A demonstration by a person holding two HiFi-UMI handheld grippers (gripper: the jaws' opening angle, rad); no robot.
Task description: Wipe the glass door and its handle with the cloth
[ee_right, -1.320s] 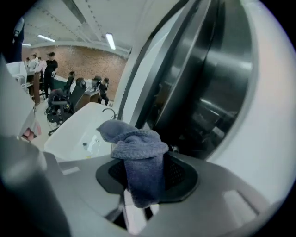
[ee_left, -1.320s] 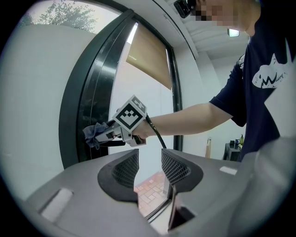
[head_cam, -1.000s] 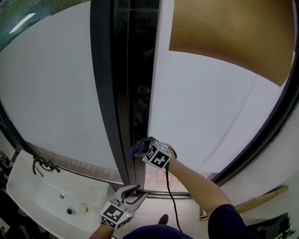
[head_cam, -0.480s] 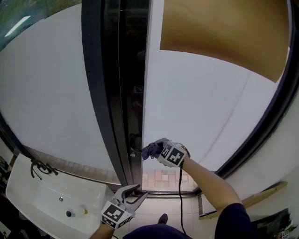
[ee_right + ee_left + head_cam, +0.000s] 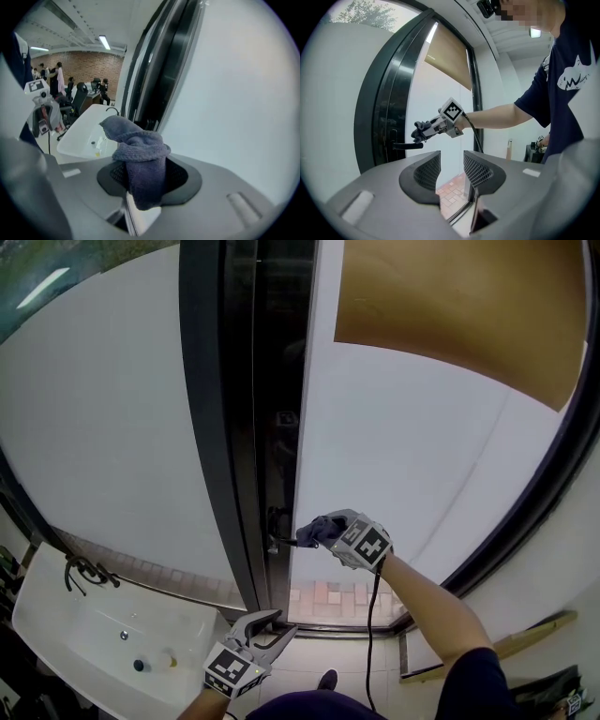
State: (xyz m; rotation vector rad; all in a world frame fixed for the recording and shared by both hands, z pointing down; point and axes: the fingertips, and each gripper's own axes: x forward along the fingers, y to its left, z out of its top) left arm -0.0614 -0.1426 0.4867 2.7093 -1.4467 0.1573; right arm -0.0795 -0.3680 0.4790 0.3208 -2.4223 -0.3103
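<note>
right gripper: clenched on the cloth; its own view shows the jaws pressed on the fabric from both sides.
cloth: dark grey-blue knit, bunched, standing out past the jaw tips in a rumpled fold; centre of the head view, at the inner edge of the glass door.
handle: dark lever, lying level, left of the cloth in the head view, fixed on the dark door frame.
cloth to handle: in the left gripper view the cloth sits just above the free end of the lever; contact cannot be confirmed.
glass door: pale, frosted-looking pane filling the right half of the head view; a brown panel covers its upper right part.
left pane: pale surface on the left of the head view, beyond the frame.
left gripper: released; jaws stand apart with nothing between them, only floor tiles seen through the gap. held low at the bottom centre of the head view, well apart from the door handle.
right arm: bare forearm reaching from the lower right up to the gripper, a black cable running along it.
sink: white basin in the lower left of the head view, dark tap at its upper edge, small items lying inside.
</note>
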